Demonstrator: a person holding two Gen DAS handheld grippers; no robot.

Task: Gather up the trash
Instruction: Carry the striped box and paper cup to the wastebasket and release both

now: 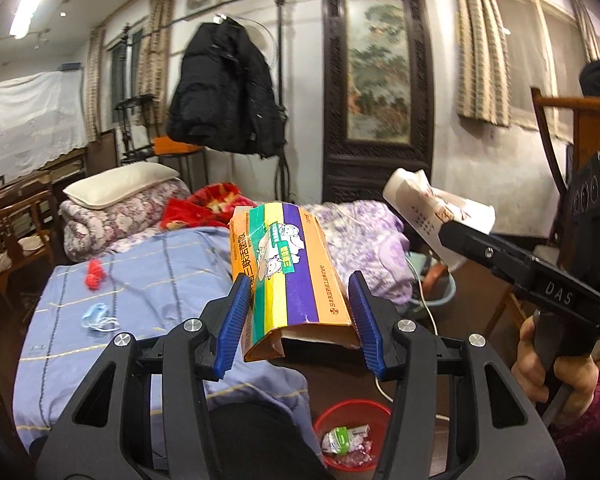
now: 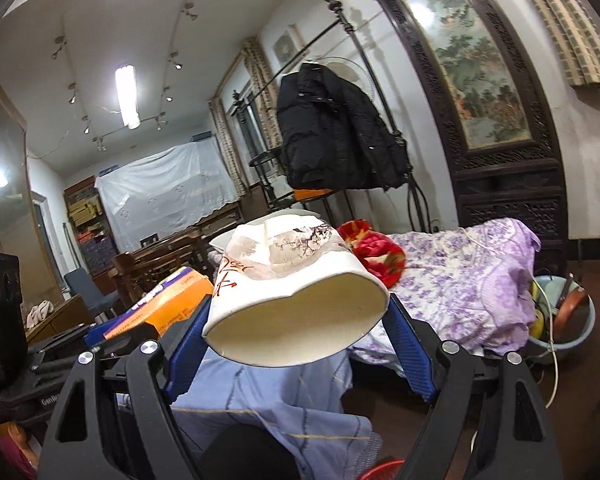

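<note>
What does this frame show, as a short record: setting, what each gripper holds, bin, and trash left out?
setting: bedroom, bed with blue sheet
left gripper: jaws shut on striped carton
right gripper: jaws shut on squashed paper cup, mouth toward camera
bin: red bin on floor below the left gripper, wrappers inside
left on bed: red scrap, light blue mask
</note>
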